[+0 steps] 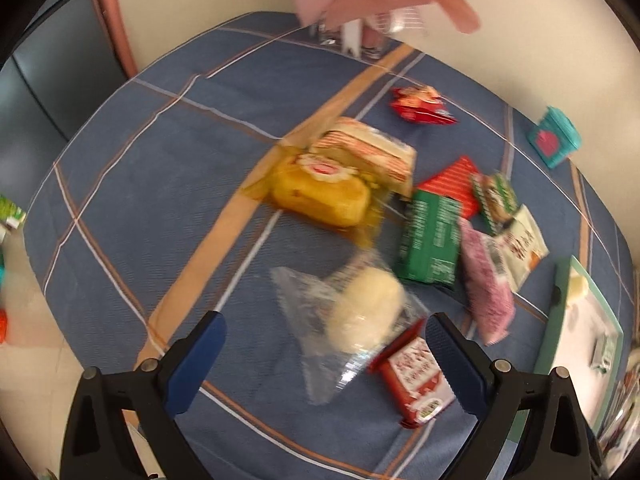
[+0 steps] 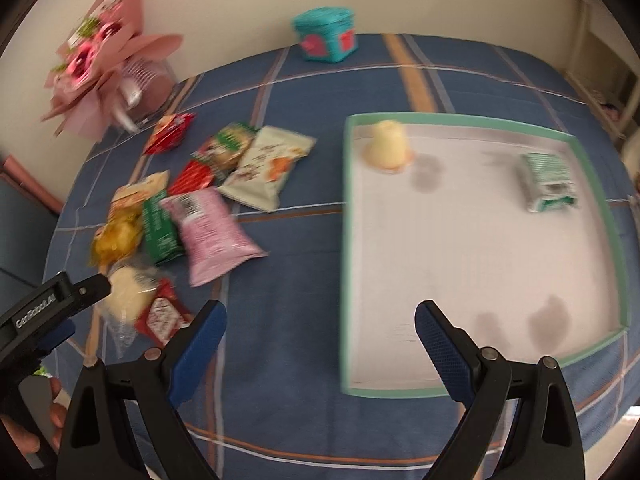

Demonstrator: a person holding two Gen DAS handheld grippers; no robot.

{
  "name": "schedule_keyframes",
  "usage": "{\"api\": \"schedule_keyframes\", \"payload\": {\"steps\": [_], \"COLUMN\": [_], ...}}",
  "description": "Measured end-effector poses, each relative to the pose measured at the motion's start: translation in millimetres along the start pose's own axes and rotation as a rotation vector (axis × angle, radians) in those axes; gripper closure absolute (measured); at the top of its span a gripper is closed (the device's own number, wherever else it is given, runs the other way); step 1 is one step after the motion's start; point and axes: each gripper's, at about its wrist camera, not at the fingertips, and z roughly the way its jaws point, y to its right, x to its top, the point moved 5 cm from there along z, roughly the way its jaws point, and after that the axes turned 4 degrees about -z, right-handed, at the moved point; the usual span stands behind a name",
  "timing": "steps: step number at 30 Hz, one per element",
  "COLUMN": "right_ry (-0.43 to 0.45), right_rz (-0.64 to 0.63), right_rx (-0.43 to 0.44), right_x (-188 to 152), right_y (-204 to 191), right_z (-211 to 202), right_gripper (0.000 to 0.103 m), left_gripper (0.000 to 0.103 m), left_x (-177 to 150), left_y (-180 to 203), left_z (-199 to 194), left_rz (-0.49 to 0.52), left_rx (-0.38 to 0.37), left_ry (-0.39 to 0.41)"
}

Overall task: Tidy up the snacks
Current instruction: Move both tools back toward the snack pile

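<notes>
Nearest the left wrist camera, the left gripper (image 1: 326, 344) hangs with fingers spread wide around a pale round bun in clear wrap (image 1: 366, 314), which lies on the blue plaid cloth (image 1: 160, 168) beside a red-and-white packet (image 1: 416, 380). In the right wrist view, the right gripper (image 2: 320, 334) is likewise spread and holds nothing, over the cloth. The green-rimmed tray (image 2: 480, 120) holds two snacks: one cream bun (image 2: 388, 146) and one green packet (image 2: 546, 180). About nine remain clustered on the cloth, left of the tray.
</notes>
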Motion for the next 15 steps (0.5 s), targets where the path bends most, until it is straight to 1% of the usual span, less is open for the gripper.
{"api": "schedule_keyframes", "payload": {"steps": [5,9,12,15], "right_ry": [-0.039,-0.074,-0.100,-0.108], "right_rz": [-0.058,-0.103,-0.129,-0.148], "right_rx": [0.044,0.070,0.087,0.091], "right_x": [-2,-6,-9,-12], "right_y": [-31,-54,-68,-77], "right_z": [16,28,36,39], "right_gripper": [0.008,0.008,0.008,0.008], "left_gripper": [0.002,0.002,0.002,0.002], "left_x": [7,9,10,14], "left_y": [-21,-27,-29,-30], "left_z": [12,21,20,16], "left_rz": [-0.043,-0.055,-0.056,-0.062], "left_rx": [0.021,0.020,0.018,0.017], "left_ry": [-0.026,-0.049,-0.043,-0.028]}}
